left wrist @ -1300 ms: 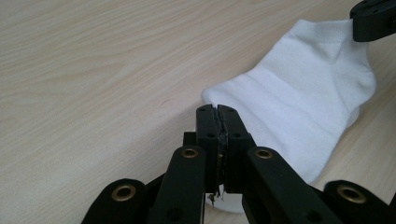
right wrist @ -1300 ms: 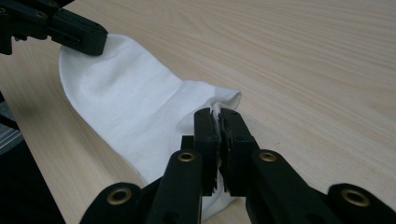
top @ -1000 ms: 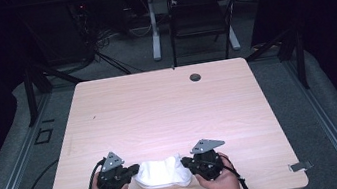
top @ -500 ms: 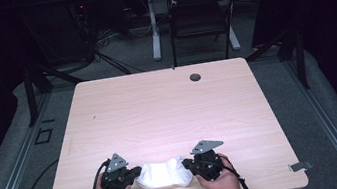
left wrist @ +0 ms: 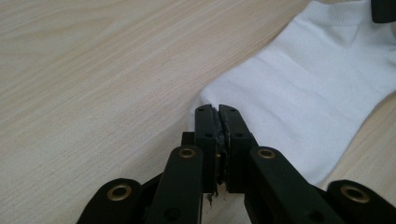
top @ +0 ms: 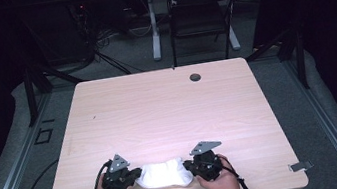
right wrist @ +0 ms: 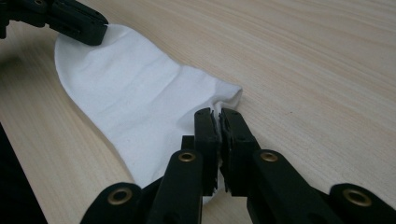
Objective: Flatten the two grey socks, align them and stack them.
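Little is changing since a second ago: both tongs are staying low on the bench (top: 169,109), left tongs (left wrist: 218,109) and right tongs (right wrist: 218,113) each pinching closed on opposite ends of the white sock (top: 164,174) stretching between them.

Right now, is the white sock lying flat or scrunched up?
Flat. The sock lies spread on the table, pinched at each end by the left gripper and right gripper.

White sock (top: 164,174), pale woodgrain table (top: 159,111)
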### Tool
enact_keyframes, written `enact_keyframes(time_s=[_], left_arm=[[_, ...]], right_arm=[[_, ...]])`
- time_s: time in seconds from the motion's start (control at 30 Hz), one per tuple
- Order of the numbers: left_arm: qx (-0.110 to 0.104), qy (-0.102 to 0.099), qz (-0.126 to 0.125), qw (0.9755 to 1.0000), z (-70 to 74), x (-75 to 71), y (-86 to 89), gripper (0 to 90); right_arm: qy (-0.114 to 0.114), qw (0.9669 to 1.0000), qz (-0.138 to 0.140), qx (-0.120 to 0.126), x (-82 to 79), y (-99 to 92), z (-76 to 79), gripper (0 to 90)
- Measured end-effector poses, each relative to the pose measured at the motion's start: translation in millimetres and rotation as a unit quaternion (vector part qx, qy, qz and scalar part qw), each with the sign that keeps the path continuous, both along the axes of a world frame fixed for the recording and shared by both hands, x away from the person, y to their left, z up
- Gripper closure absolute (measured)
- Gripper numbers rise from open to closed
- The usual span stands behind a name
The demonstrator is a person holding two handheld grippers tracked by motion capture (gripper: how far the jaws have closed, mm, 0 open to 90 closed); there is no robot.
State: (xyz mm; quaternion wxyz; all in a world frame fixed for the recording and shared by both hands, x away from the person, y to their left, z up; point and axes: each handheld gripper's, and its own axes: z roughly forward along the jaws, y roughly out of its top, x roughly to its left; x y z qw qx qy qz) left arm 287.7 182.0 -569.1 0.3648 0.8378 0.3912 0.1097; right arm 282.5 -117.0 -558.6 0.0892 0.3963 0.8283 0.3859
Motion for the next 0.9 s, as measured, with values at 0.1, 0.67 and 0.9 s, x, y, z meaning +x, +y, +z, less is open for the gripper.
enact_keyframes(time_s=[0.1,0.67,0.9], left_arm=[[0.001,-0.001,0.001,1.0000,-1.8,0.9,-0.2,86.4],[-0.039,-0.022,0.001,0.9990,12.0,-3.4,3.4,65.6],[-0.033,-0.021,-0.010,0.9992,9.9,-6.0,-2.1,62.0]], right_arm=[[0.004,1.0000,-0.003,0.001,1.1,-1.1,-1.4,85.8],[-0.034,0.9992,-0.007,0.020,-4.1,-4.7,8.0,67.9],[-0.052,0.9981,0.031,0.006,-10.1,10.4,5.4,62.7]])
